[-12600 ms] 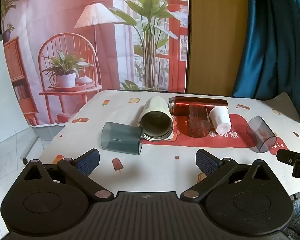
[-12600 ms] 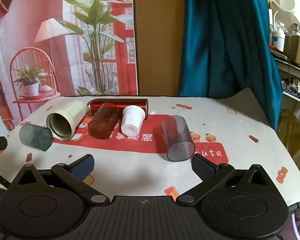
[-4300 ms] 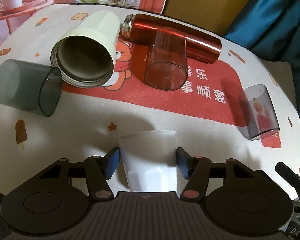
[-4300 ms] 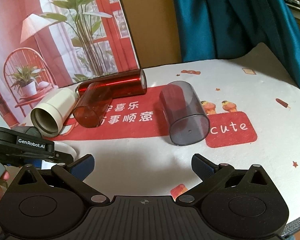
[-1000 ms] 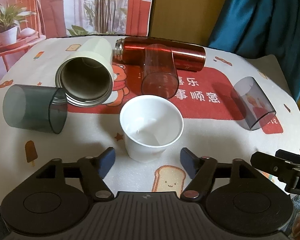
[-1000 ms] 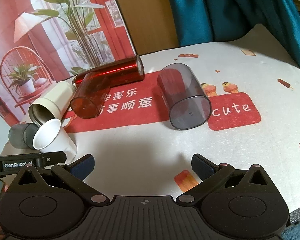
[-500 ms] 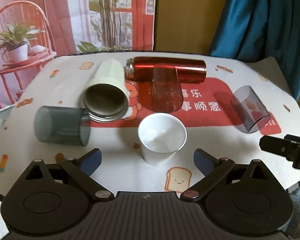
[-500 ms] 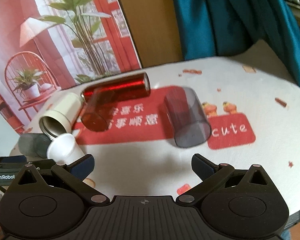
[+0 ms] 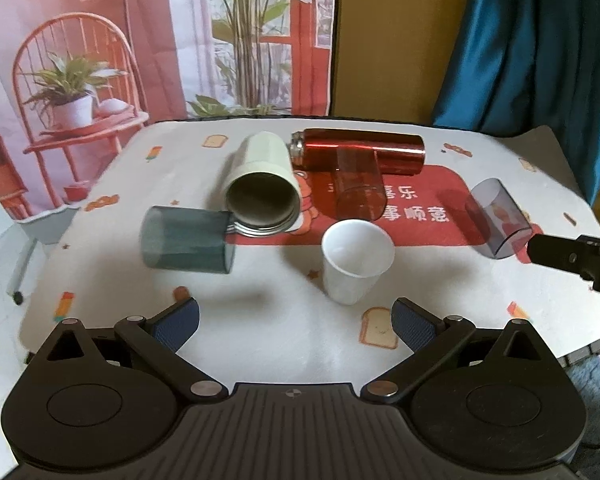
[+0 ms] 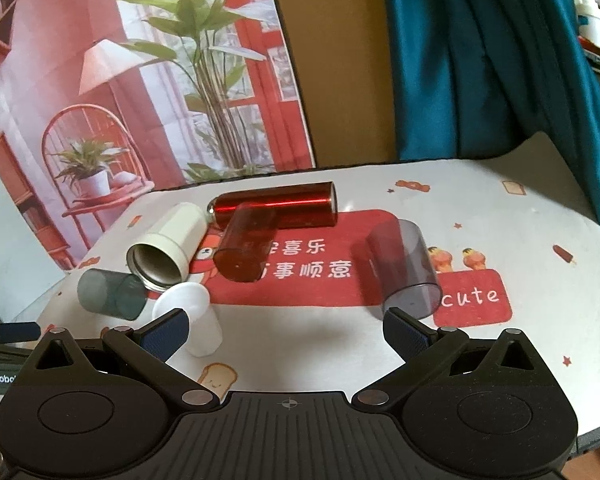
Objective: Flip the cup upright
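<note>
Item: white cup (image 9: 356, 260), small, thin-walled, tapered, mouth up, standing on the table (image 9: 260, 340) just in front of my left hand-held gripper (image 9: 295, 320) and clear of its spread fingers; this one reads to me as already upright. I judge it very light, soft enough to dent if squeezed, and easy to knock over. Next candidates, all lying on their sides: smoky grey cup (image 10: 404, 270) on the red mat (image 10: 340, 276), its closed base toward my right hand-held gripper (image 10: 286, 332), which hangs with jaws wide apart and nothing between them; clear red cup (image 9: 358, 186), resting against the red flask (image 9: 360, 152); dark teal cup (image 9: 184, 240), touching the rim of the cream flask (image 9: 260, 188). Handling, as I judge it: the tinted cups look like rigid, smooth plastic, light, prone to roll and to slip under the pads; I would take one across the mid-wall, pads on opposite sides, with moderate pressure, then rotate it onto its base. The grey cup lies apart from the rest and nearest my right side, so it seems the easiest pick. The flasks are probably heavier and may shift the cups touching them.
</note>
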Tool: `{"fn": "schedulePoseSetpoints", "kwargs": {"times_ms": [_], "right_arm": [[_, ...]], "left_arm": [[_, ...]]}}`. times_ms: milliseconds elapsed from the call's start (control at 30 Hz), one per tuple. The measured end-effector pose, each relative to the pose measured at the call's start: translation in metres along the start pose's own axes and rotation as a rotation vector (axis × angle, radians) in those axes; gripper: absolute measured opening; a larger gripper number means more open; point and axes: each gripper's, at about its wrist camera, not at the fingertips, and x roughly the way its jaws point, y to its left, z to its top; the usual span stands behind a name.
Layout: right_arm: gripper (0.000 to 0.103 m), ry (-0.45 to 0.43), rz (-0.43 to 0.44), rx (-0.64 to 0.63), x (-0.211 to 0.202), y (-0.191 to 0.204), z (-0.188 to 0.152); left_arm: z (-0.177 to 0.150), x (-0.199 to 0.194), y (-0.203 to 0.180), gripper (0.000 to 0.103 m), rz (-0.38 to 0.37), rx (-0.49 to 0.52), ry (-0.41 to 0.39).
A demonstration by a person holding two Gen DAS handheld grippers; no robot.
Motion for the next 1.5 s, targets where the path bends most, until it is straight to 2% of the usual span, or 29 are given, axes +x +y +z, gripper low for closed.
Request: {"fn": "schedulePoseSetpoints", "kwargs": {"times_ms": [167,333,667,900,1233,1500], "right_arm": [[0.103,0.002,0.004,-0.015,-0.007,0.009,-0.006],[0.103,0.016,-0.011,-0.024,-0.009,0.015,-0.016],[0.103,-0.004,-0.068,-0.089,-0.004,0.021,-0.034],[0.103,0.006,-0.068,-0.092,0.002,0.02,-0.042],[0.103,0.026,-0.065,-0.078,0.009,0.017,-0.045],[0.103,0.037,-0.062,-0.068,0.012,0.016,-0.046]], "left_arm": [[-0.006,-0.011,0.002,0.103,0.056,0.02,-0.014],[-0.011,-0.018,0.004,0.103,0.038,-0.015,-0.034],[-0.021,-0.019,0.006,0.103,0.082,-0.063,-0.037],[-0.025,-0.018,0.006,0.103,0.123,-0.079,-0.051],[-0.027,-0.016,0.005,0.103,0.13,-0.087,-0.048],[-0.03,-0.017,0.007,0.103,0.104,-0.097,-0.056]]}}
